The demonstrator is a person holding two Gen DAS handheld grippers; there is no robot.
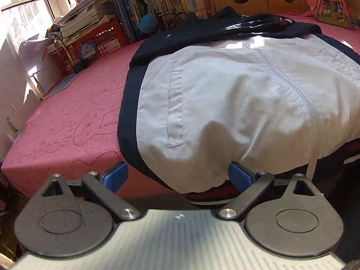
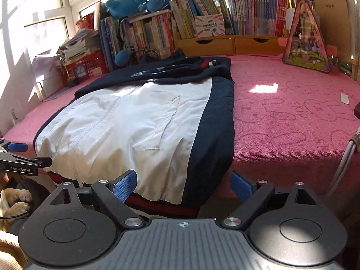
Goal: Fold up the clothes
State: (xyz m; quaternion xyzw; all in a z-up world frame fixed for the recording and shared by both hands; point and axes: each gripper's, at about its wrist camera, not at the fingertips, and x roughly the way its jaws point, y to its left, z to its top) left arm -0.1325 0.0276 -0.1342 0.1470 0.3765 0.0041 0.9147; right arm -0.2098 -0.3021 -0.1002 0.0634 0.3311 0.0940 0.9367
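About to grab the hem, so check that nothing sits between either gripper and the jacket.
Nothing visible does. The left gripper and right gripper are both open at the near hem of the navy-and-white jacket, with no object between. It lies flat on the pink bedspread.

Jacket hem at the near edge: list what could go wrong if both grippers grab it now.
1. The jacket hem hangs past the near edge of the pink cover; a one-sided pull might drag it off.
2. Both the left gripper and right gripper are open at the hem; shallow bites may catch only the white top layer.
3. The dark upper part is already bunched, so folding could trap wrinkles.
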